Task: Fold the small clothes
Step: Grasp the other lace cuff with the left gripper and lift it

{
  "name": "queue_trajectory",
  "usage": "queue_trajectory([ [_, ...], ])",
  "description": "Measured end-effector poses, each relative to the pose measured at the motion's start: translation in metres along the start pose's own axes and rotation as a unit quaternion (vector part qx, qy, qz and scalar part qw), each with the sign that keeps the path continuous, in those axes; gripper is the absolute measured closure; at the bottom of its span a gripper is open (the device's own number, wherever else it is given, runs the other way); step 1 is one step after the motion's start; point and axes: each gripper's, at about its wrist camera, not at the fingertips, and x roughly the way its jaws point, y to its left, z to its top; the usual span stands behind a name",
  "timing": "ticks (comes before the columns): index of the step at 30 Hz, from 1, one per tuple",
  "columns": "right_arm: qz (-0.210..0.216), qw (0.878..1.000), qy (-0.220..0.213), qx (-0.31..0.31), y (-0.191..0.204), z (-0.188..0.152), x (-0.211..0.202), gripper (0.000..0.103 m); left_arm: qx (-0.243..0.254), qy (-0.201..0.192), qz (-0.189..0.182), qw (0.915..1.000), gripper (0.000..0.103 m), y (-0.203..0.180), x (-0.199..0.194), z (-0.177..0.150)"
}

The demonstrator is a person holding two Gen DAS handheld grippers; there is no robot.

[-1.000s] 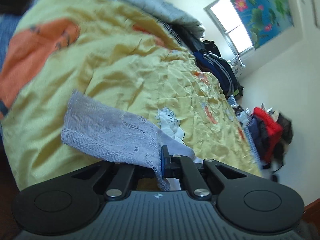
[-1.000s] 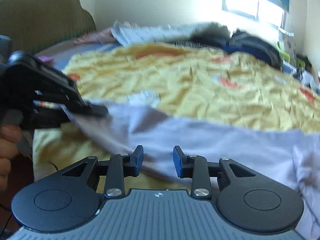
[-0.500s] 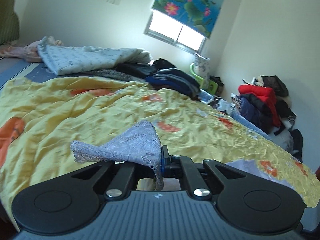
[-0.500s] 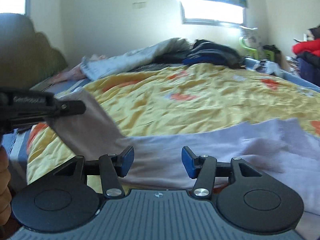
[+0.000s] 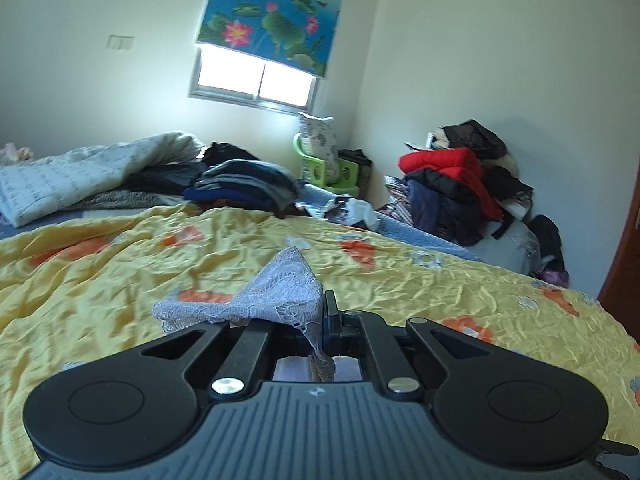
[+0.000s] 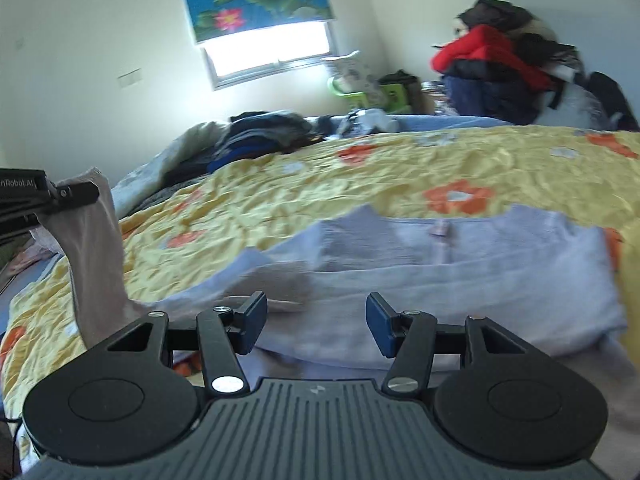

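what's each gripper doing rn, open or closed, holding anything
Left gripper: closed, pinching the lace edge of the lavender garment.
Right gripper: open, holding nothing, above the garment on the yellow bedspread.

The left gripper [image 5: 322, 316] is held raised, its jaws clamped together on a fold of lace fabric [image 5: 276, 296]. The right gripper [image 6: 316, 322] is held low and level, its jaws spread wide apart with nothing gripped between them.
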Motion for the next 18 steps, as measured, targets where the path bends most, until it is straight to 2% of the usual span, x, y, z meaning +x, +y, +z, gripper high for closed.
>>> queue_trajectory([
  [10, -0.074, 0.995, -0.02, 0.059, -0.073, -0.011, -0.026, 0.047, 0.067, 0.03, -0.066, 0.9951, 0.099, -0.093, 0.037, -0.005],
  [18, -0.109, 0.992, -0.021, 0.066, -0.1, -0.02, -0.035, 0.047, 0.095, 0.061, -0.119, 0.9865, 0.099, -0.156, 0.053, -0.021],
])
